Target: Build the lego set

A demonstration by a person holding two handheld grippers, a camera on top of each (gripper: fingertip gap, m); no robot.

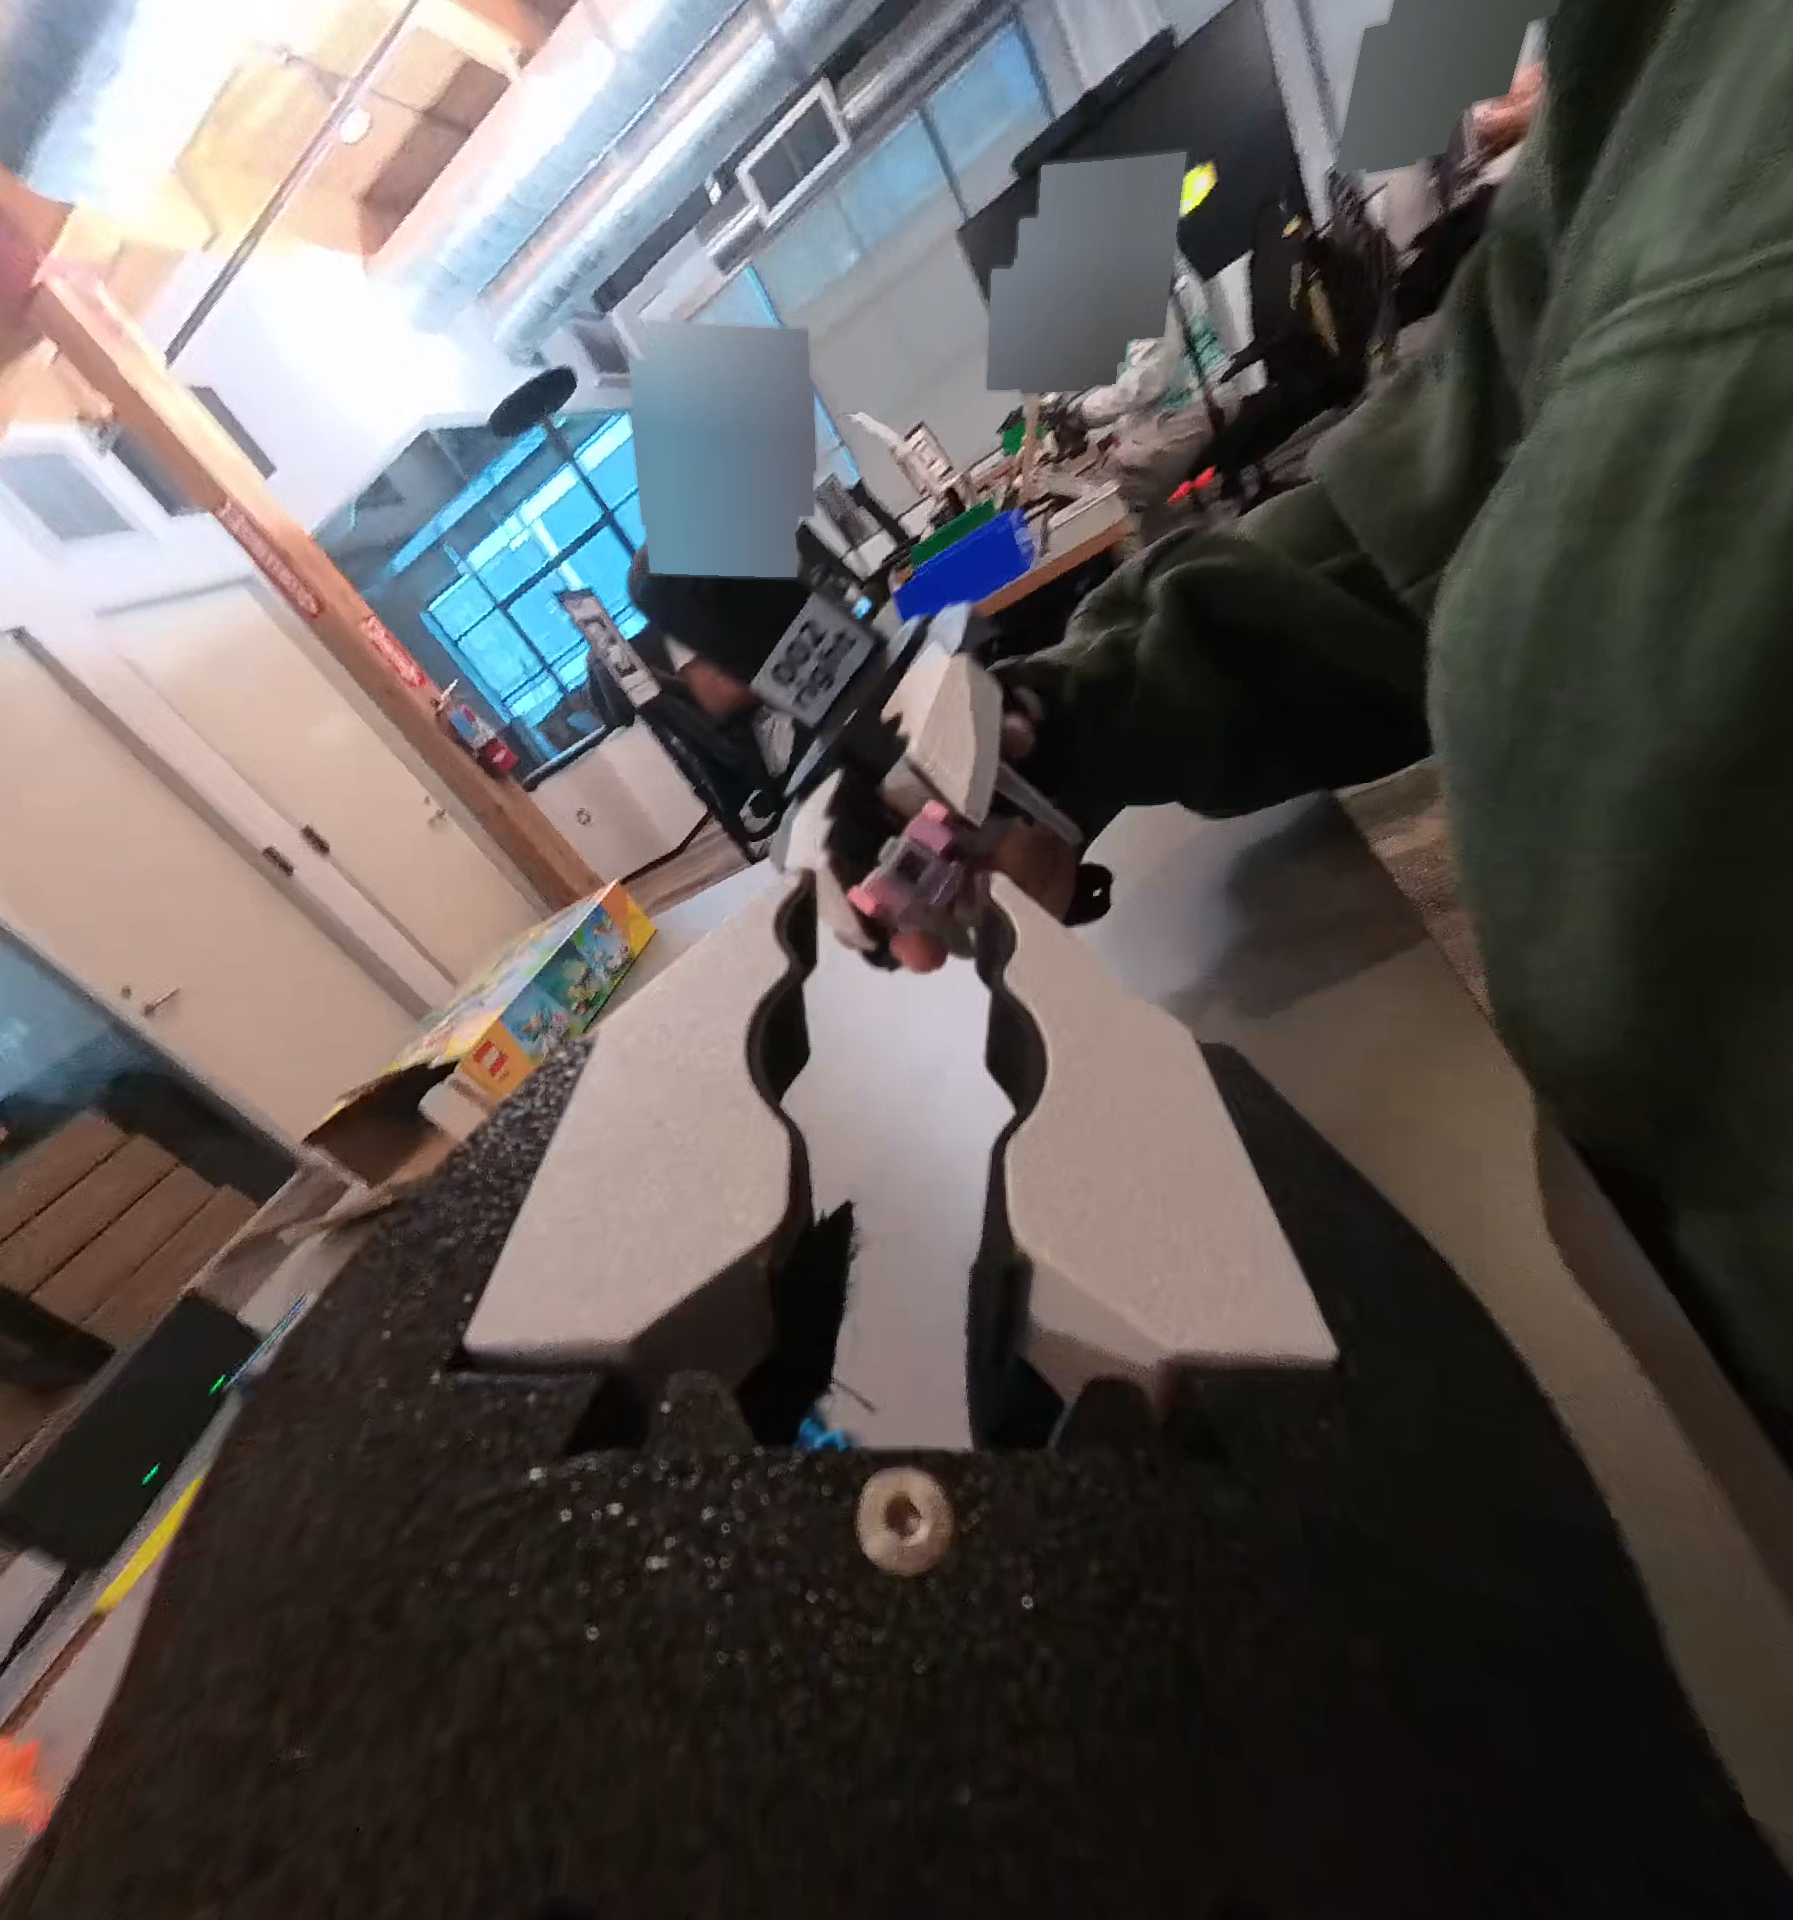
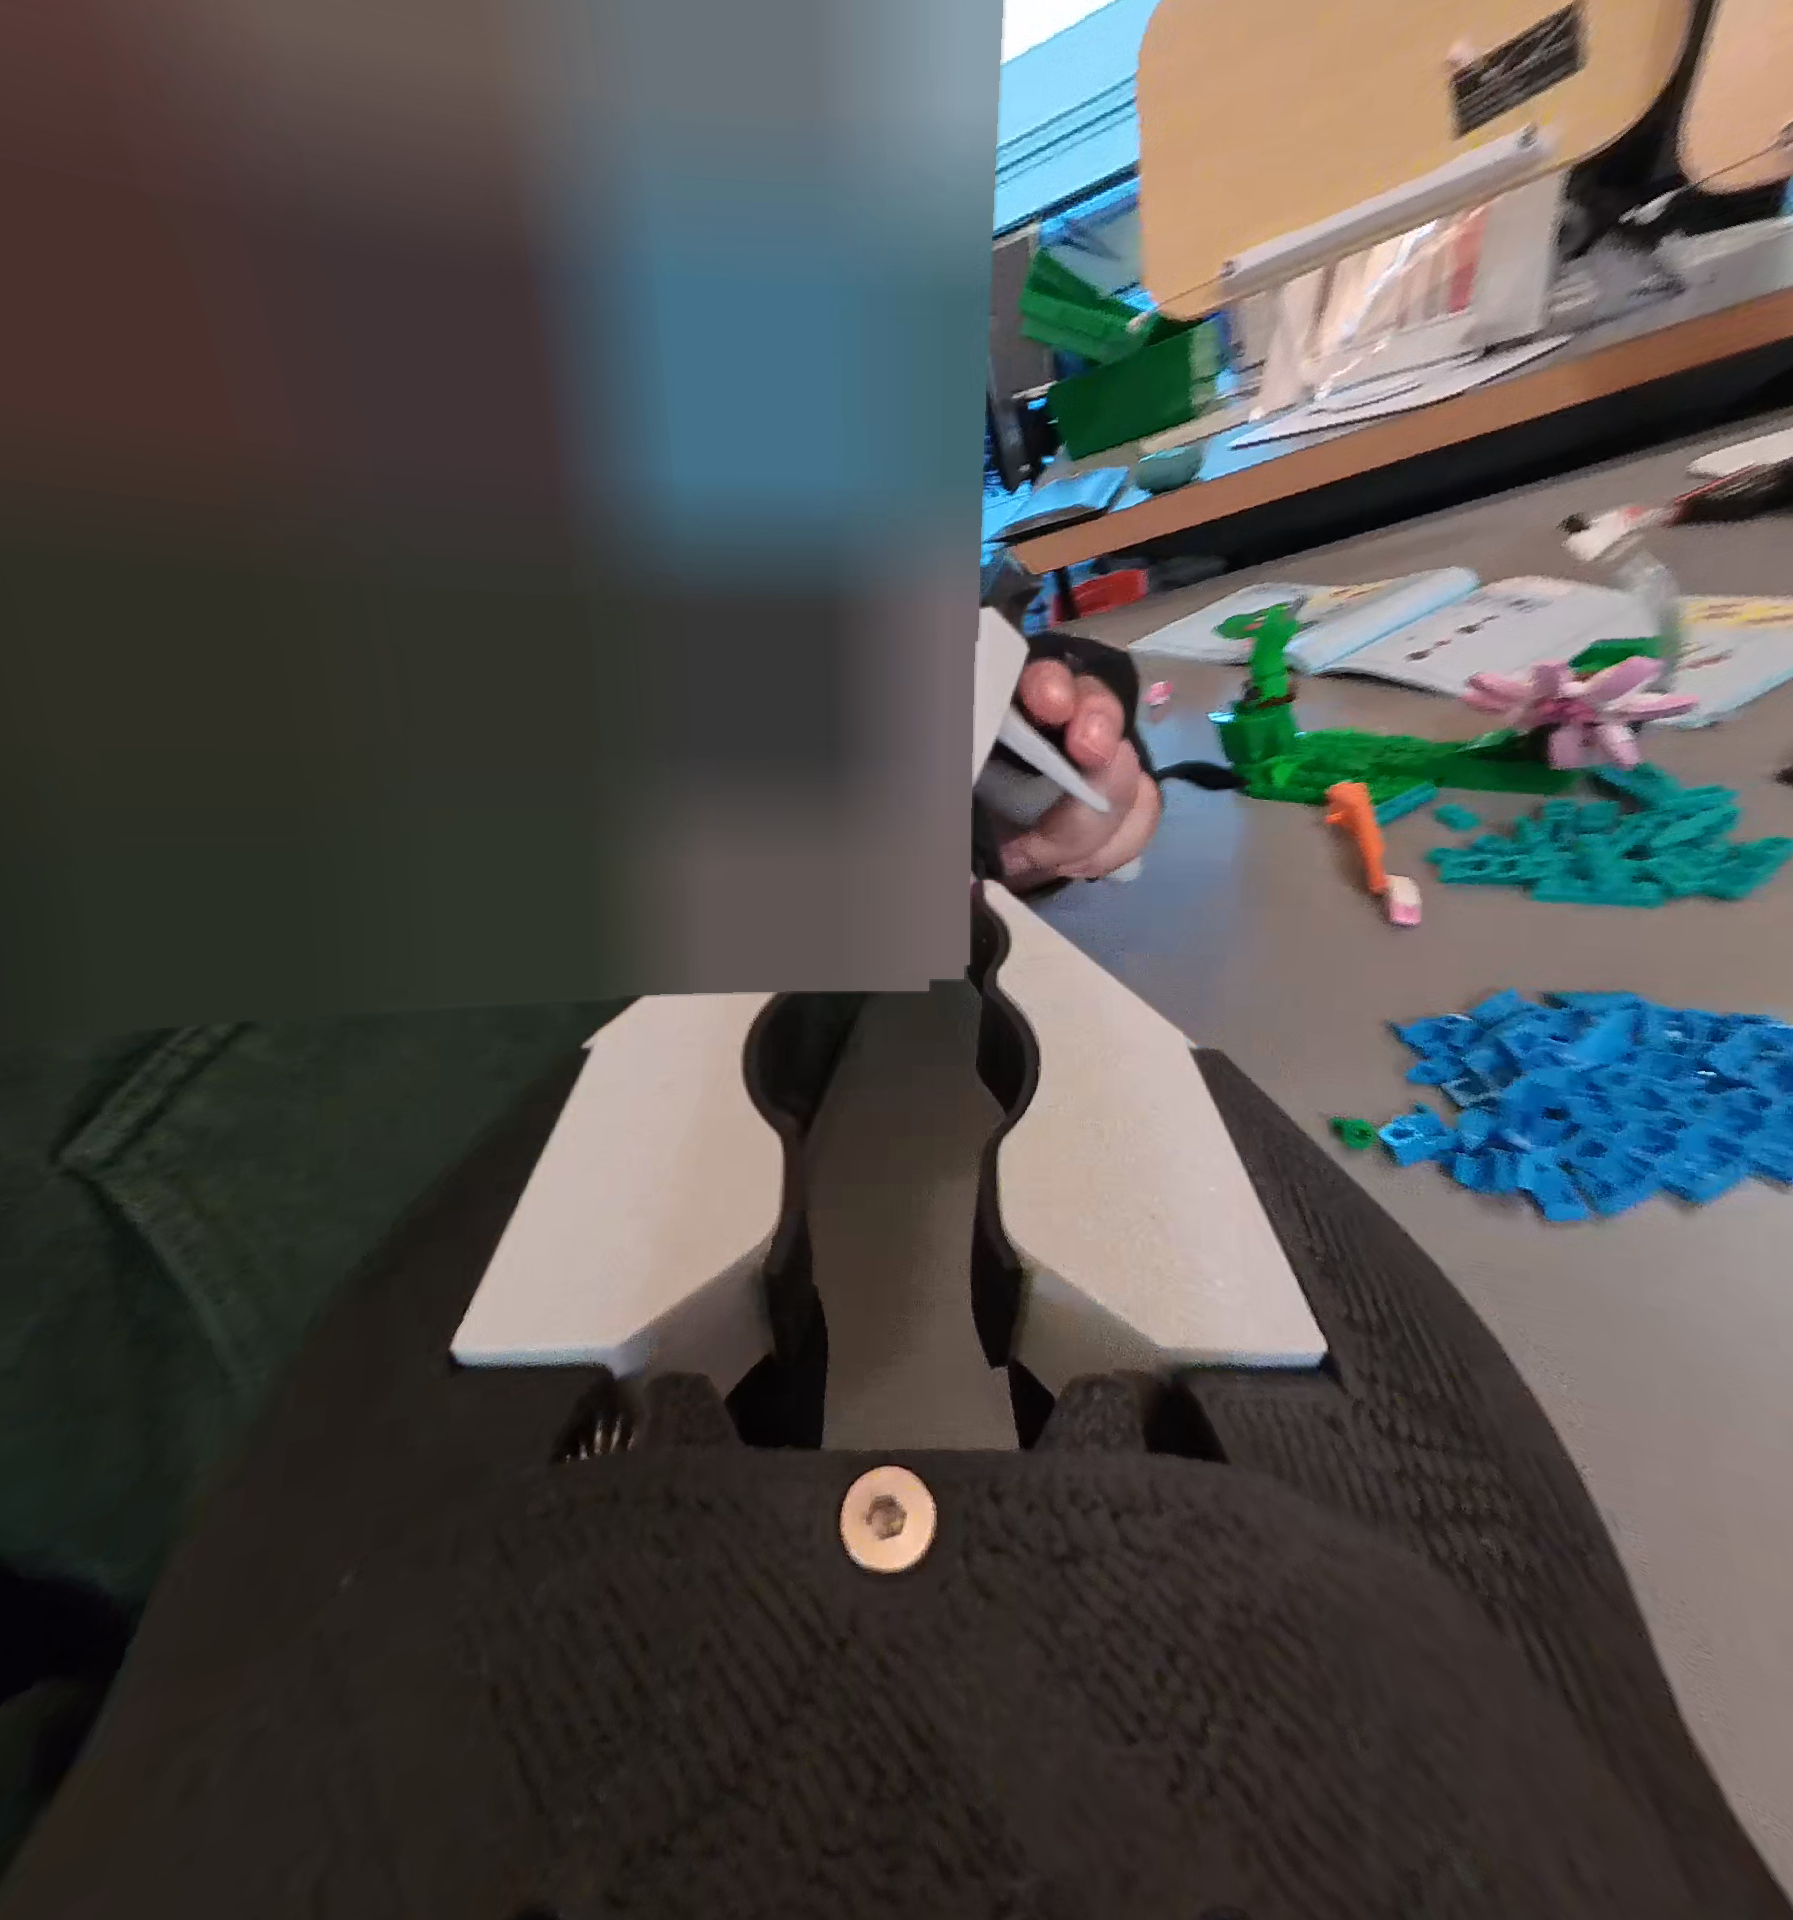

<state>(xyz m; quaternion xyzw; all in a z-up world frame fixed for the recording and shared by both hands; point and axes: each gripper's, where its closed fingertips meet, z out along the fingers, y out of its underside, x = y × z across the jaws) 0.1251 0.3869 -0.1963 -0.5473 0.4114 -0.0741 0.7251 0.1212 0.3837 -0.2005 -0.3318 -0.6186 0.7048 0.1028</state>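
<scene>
Raised off the table [image 2: 1287, 987], the right tongs [image 1: 907, 894] seem to pinch a small pink-and-grey lego piece [image 1: 907, 878] facing the left tongs [image 1: 897, 914], which gape empty, so next comes a careful hand-over or press-fit.

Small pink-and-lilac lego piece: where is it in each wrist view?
Left wrist view: small pink-and-lilac lego piece at centre, just past the left gripper fingertips.
Right wrist view: not visible; a blur patch covers the area ahead.
Shared landmark: the person's dark green sleeve, right there, lower left here.
</scene>
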